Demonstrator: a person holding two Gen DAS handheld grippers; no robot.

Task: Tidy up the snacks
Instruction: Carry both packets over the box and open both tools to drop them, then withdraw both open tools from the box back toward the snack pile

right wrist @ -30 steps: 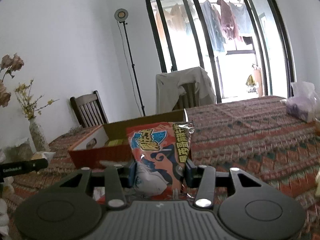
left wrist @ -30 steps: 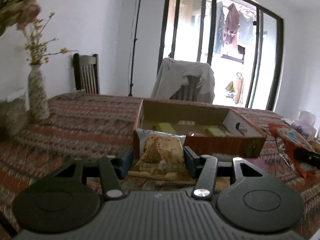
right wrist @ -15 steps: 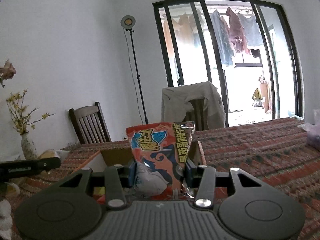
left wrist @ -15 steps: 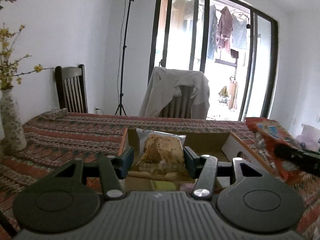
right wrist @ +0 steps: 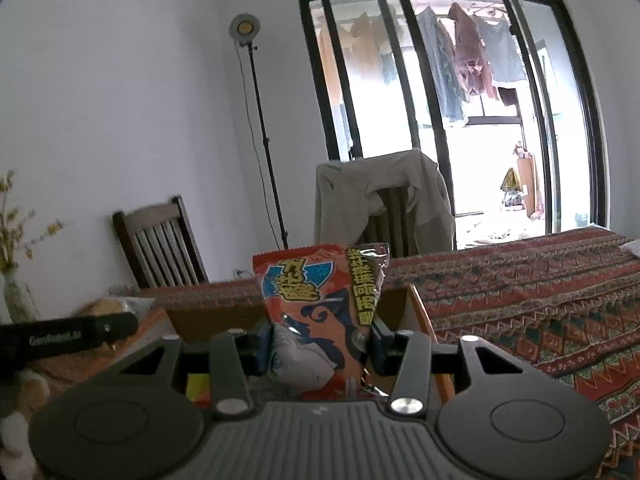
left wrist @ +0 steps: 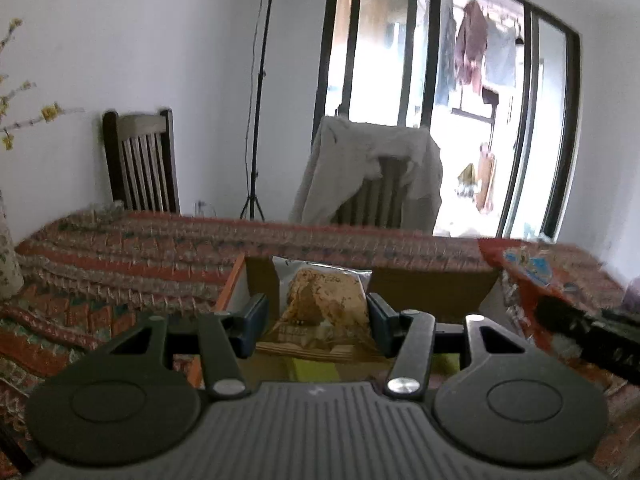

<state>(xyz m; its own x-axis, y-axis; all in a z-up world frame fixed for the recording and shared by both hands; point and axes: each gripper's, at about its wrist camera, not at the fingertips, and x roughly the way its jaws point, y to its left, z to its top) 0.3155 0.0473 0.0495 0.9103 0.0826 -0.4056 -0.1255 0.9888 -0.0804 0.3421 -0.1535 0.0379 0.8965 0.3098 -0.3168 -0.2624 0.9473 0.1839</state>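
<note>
At lower centre of each view, the left tool (left wrist: pixel 314 316) is clamping a clear pastry packet (left wrist: pixel 325 300) and the right tool (right wrist: pixel 320 340) a red snack bag (right wrist: pixel 320 300), both over the cardboard box (left wrist: pixel 432 286).

a jacket-draped chair (right wrist: pixel 384 204) and a bare wooden chair (right wrist: pixel 160 248) stand behind the patterned tablecloth (right wrist: pixel 540 304).

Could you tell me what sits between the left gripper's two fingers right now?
The left wrist view shows a clear-wrapped pastry packet clamped between the left gripper fingers, above the cardboard box.
</note>
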